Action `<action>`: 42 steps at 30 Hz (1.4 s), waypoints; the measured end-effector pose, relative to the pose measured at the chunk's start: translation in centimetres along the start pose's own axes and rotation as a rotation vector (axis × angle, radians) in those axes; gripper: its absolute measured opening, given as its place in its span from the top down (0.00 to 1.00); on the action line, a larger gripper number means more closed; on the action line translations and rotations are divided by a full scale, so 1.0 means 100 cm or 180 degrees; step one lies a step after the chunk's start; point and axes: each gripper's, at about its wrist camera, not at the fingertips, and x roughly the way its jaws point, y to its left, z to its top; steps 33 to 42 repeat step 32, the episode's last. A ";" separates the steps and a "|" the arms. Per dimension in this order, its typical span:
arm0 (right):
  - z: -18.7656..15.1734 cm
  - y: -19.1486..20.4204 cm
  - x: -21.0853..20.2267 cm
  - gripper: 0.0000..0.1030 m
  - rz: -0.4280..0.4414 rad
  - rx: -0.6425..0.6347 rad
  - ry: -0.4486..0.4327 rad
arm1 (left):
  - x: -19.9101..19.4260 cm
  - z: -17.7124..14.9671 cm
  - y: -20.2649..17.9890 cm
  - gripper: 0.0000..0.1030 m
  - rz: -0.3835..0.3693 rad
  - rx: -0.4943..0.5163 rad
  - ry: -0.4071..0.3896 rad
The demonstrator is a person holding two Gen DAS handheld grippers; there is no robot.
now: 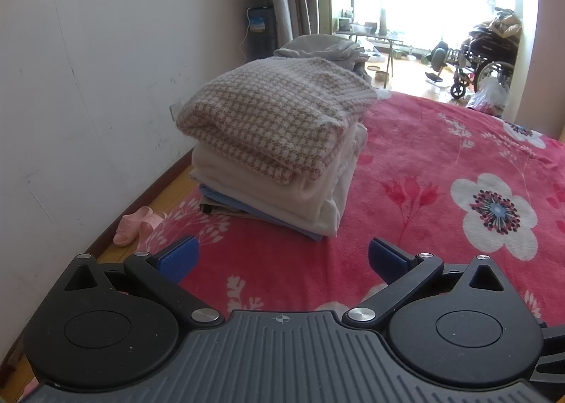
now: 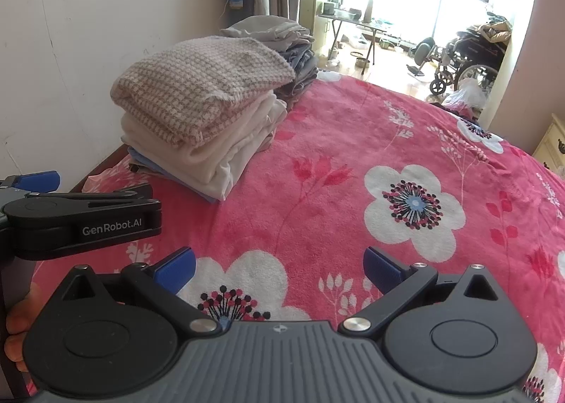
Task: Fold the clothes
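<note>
Left tool [image 1: 282, 256] and right tool [image 2: 279, 267] gape wide, empty; folded stack [image 1: 272, 152] sits at the bed [image 1: 423, 163] edge; a careless nudge risks toppling it floorward.

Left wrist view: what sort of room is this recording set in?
Most likely a home bedroom: a bed under a pink floral blanket holds a stack of folded clothes, pink slippers lie on the wood floor, and a wheelchair stands in the sunlit next room.
</note>
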 end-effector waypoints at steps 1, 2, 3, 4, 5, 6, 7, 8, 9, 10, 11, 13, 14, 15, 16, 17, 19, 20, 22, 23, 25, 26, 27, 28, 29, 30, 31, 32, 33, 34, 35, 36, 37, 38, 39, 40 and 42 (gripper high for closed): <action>0.000 0.000 0.000 0.00 0.0001 0.0000 0.0001 | 0.000 0.000 0.000 0.00 -0.0001 0.0000 0.0001; 0.000 0.000 0.000 0.00 0.0001 -0.0001 0.0001 | 0.000 0.000 0.000 0.00 -0.0002 0.0001 0.0002; 0.000 0.000 0.000 0.00 -0.0001 -0.0002 0.0000 | 0.000 0.000 0.000 0.00 -0.0004 0.0002 0.0003; 0.000 0.000 0.000 0.00 -0.0002 -0.0003 0.0000 | 0.000 0.000 0.000 0.00 -0.0005 0.0003 0.0004; 0.000 0.000 0.000 0.00 -0.0001 -0.0002 0.0004 | 0.000 0.000 0.000 0.00 -0.0007 0.0005 0.0005; 0.000 -0.001 0.000 0.00 0.0000 0.0002 0.0008 | 0.000 0.000 0.001 0.00 -0.0007 0.0005 0.0005; 0.000 -0.001 0.001 0.00 0.0000 0.0004 0.0011 | 0.000 0.000 0.001 0.00 -0.0007 0.0004 0.0005; -0.001 0.000 0.001 0.00 -0.0002 0.0004 0.0013 | 0.000 0.000 0.001 0.00 -0.0007 0.0004 0.0005; -0.001 0.000 0.001 0.00 -0.0004 0.0005 0.0015 | 0.000 0.000 0.001 0.00 -0.0006 0.0003 0.0006; -0.001 0.000 0.001 0.00 -0.0004 0.0007 0.0015 | 0.000 0.001 0.001 0.00 -0.0006 0.0003 0.0006; -0.001 -0.001 0.001 0.00 0.0000 0.0007 0.0015 | 0.000 0.001 0.001 0.00 -0.0006 0.0003 0.0006; -0.001 -0.001 0.000 0.00 0.0006 0.0001 0.0011 | 0.000 0.001 0.001 0.00 -0.0008 0.0005 0.0006; -0.001 0.000 0.000 0.00 0.0008 -0.0003 0.0010 | 0.000 0.001 0.001 0.00 -0.0010 0.0006 0.0006; -0.001 0.000 0.000 0.00 0.0008 -0.0003 0.0012 | 0.000 0.001 0.001 0.00 -0.0011 0.0008 0.0005; -0.002 0.000 0.000 0.00 0.0008 -0.0004 0.0015 | 0.000 0.001 0.001 0.00 -0.0013 0.0009 0.0005; -0.002 -0.001 0.000 0.00 0.0007 -0.0005 0.0018 | 0.000 0.001 0.001 0.00 -0.0013 0.0011 0.0004; -0.002 -0.001 0.001 0.00 0.0006 -0.0003 0.0026 | 0.000 0.000 0.001 0.00 -0.0012 0.0011 0.0003; -0.002 0.000 0.001 0.00 0.0004 0.0000 0.0030 | 0.001 0.001 0.001 0.00 -0.0011 0.0010 0.0003; -0.002 0.000 0.001 0.00 0.0003 0.0004 0.0033 | 0.001 0.000 0.001 0.00 -0.0010 0.0006 0.0004; -0.002 0.000 0.001 0.00 0.0003 0.0006 0.0034 | 0.001 0.000 0.001 0.00 -0.0010 0.0006 0.0005; -0.002 0.000 0.001 0.00 0.0003 0.0007 0.0033 | 0.000 0.000 0.000 0.00 -0.0011 0.0010 0.0005; -0.002 0.000 0.001 0.00 0.0003 0.0007 0.0033 | 0.000 0.000 0.000 0.00 -0.0012 0.0010 0.0005; -0.001 0.000 0.001 0.00 0.0002 0.0008 0.0035 | 0.000 0.000 0.000 0.00 -0.0012 0.0010 0.0006; -0.001 0.000 0.001 0.00 0.0002 0.0009 0.0037 | 0.000 0.000 0.000 0.00 -0.0012 0.0011 0.0007; -0.002 0.000 0.001 0.00 0.0003 0.0009 0.0039 | 0.000 0.000 0.000 0.00 -0.0012 0.0011 0.0008; -0.002 0.000 0.001 0.00 0.0003 0.0010 0.0040 | 0.000 0.000 0.000 0.00 -0.0013 0.0010 0.0009; -0.002 0.000 0.001 0.00 0.0002 0.0010 0.0042 | 0.000 0.000 0.000 0.00 -0.0014 0.0009 0.0009; -0.002 0.000 0.001 0.00 0.0001 0.0010 0.0043 | 0.000 0.000 0.000 0.00 -0.0015 0.0010 0.0009; -0.002 0.000 0.001 0.00 0.0001 0.0010 0.0043 | 0.000 0.000 0.000 0.00 -0.0015 0.0010 0.0009; -0.002 0.000 0.001 0.00 0.0001 0.0010 0.0043 | 0.000 0.000 0.000 0.00 -0.0015 0.0010 0.0009; -0.002 0.000 0.001 0.00 0.0001 0.0010 0.0043 | 0.000 0.000 0.000 0.00 -0.0015 0.0010 0.0009; -0.002 0.000 0.001 0.00 0.0001 0.0010 0.0043 | 0.000 0.000 0.000 0.00 -0.0015 0.0010 0.0009; -0.002 0.000 0.001 0.00 0.0001 0.0010 0.0043 | 0.000 0.000 0.000 0.00 -0.0015 0.0010 0.0009; -0.002 0.000 0.001 0.00 0.0001 0.0010 0.0043 | 0.000 0.000 0.000 0.00 -0.0015 0.0010 0.0009; -0.002 0.000 0.001 0.00 0.0001 0.0010 0.0043 | 0.000 0.000 0.000 0.00 -0.0015 0.0010 0.0009; -0.002 0.000 0.001 0.00 0.0001 0.0010 0.0043 | 0.000 0.000 0.000 0.00 -0.0015 0.0010 0.0009; -0.002 0.000 0.001 0.00 0.0001 0.0010 0.0043 | 0.000 0.000 0.000 0.00 -0.0015 0.0010 0.0009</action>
